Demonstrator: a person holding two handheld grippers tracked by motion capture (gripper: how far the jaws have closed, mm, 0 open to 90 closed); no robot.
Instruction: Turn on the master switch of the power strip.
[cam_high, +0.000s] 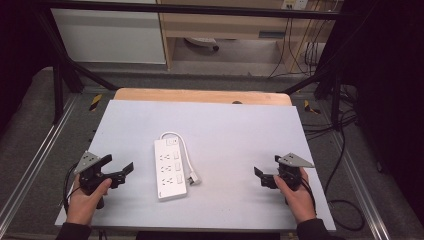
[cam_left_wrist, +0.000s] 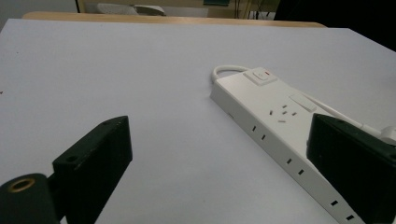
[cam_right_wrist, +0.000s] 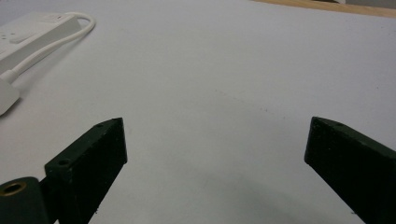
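Observation:
A white power strip (cam_high: 170, 170) lies flat near the middle of the pale grey tabletop (cam_high: 235, 130). Its white cable (cam_high: 182, 145) loops from the far end back along its right side to a plug (cam_high: 193, 178). My left gripper (cam_high: 119, 164) is held low to the left of the strip, open and empty. In the left gripper view (cam_left_wrist: 219, 126) the strip (cam_left_wrist: 280, 126) lies ahead, running behind the right jaw, with its switch (cam_left_wrist: 261, 75) at the far end. My right gripper (cam_high: 267, 167) stands open and empty to the right, apart from the strip. In the right gripper view (cam_right_wrist: 217, 126) the cable (cam_right_wrist: 51, 42) and plug (cam_right_wrist: 5, 95) lie far left.
A wooden strip (cam_high: 200, 95) borders the table's far edge. Black frame bars (cam_high: 65, 65) stand at both far corners. Loose cables (cam_high: 345, 150) run on the floor at the right. A wooden cabinet (cam_high: 225, 25) stands beyond the table.

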